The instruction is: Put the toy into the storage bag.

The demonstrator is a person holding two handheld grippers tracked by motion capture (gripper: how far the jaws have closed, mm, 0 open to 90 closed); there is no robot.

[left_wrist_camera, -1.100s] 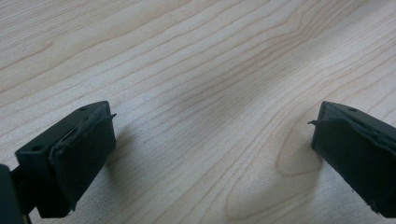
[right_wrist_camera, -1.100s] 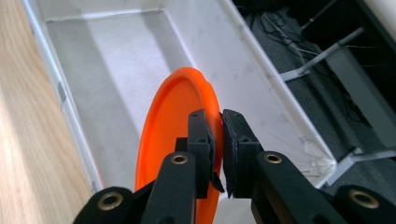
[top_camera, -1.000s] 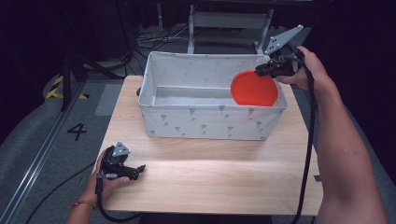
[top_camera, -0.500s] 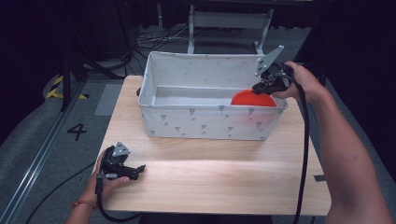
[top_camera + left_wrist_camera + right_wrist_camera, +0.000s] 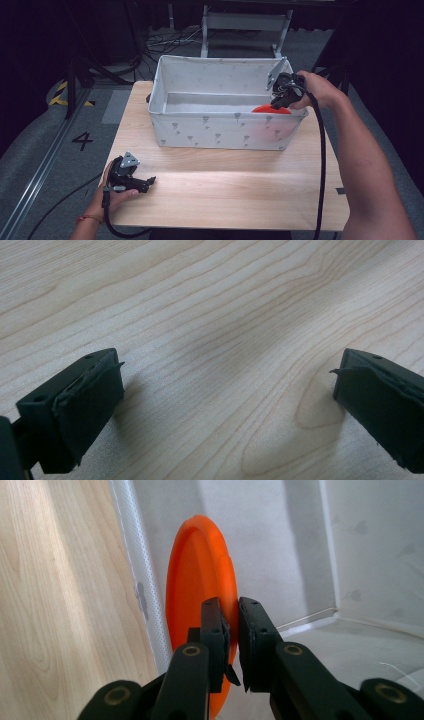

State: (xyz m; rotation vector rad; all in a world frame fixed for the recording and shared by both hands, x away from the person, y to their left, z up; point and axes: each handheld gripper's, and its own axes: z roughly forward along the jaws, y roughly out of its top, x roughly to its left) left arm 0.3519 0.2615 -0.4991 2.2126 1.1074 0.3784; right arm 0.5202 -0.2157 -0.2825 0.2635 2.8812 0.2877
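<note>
A: One bin (image 5: 220,131) on the table (image 5: 240,192); step looks like placing the plate (image 5: 270,109). Contents?
B: Plate alone, on edge against the near wall. Right gripper (image 5: 231,625) clamps its rim.
A: Next?
B: Likely let go and lift clear. Left gripper (image 5: 225,390) idle, jaws apart, nothing held.

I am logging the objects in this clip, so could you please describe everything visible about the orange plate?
The orange plate is a round, shallow disc with a raised rim, plain and smooth like plastic. It stands on edge inside the white fabric bin, close along the near wall at the bin's right end, with its top edge showing above the rim in the high view. The right gripper has its jaws closed on the plate's rim.
</note>
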